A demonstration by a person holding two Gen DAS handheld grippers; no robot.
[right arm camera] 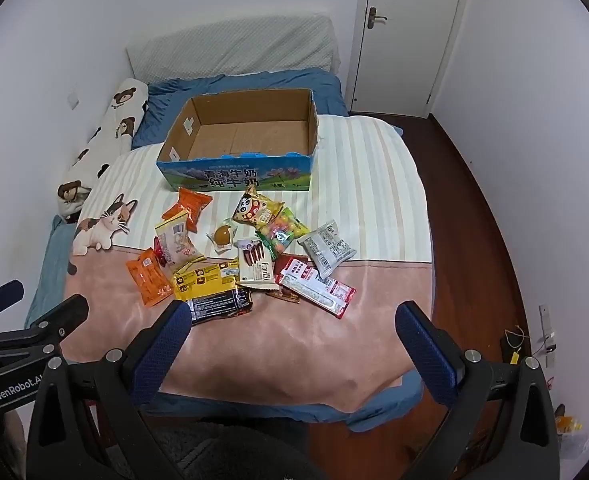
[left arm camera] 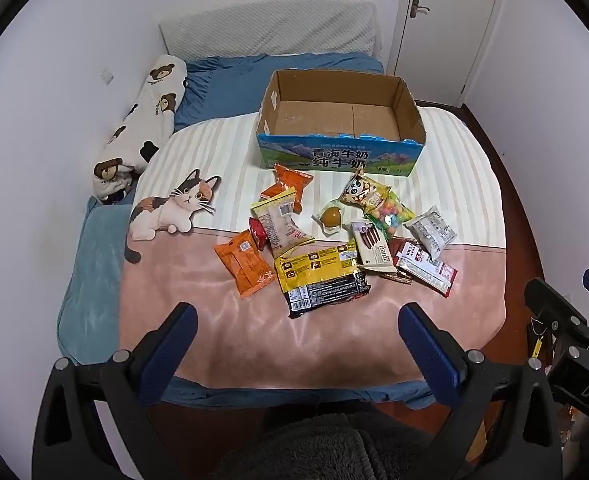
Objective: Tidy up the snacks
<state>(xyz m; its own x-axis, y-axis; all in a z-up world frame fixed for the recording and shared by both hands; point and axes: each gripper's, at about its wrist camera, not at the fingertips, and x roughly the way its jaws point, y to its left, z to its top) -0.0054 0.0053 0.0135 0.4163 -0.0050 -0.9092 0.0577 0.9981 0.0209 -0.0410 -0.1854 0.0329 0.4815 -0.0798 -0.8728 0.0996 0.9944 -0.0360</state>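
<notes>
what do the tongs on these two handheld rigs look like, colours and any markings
Both look alike: the left tongs and right tongs have black plastic arms with triangular cut-outs and silver round bolts, tipped with textured dark blue pads. Seen from the right wrist view, the left rig's black body carries white "GenRobot.AI" lettering; from the left wrist view, the right rig shows "DAS". No sleeves or cables are visible.

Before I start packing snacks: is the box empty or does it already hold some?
Empty. Both views show the box's bare cardboard floor; every snack, like the orange packet, lies outside on the bed.
</notes>
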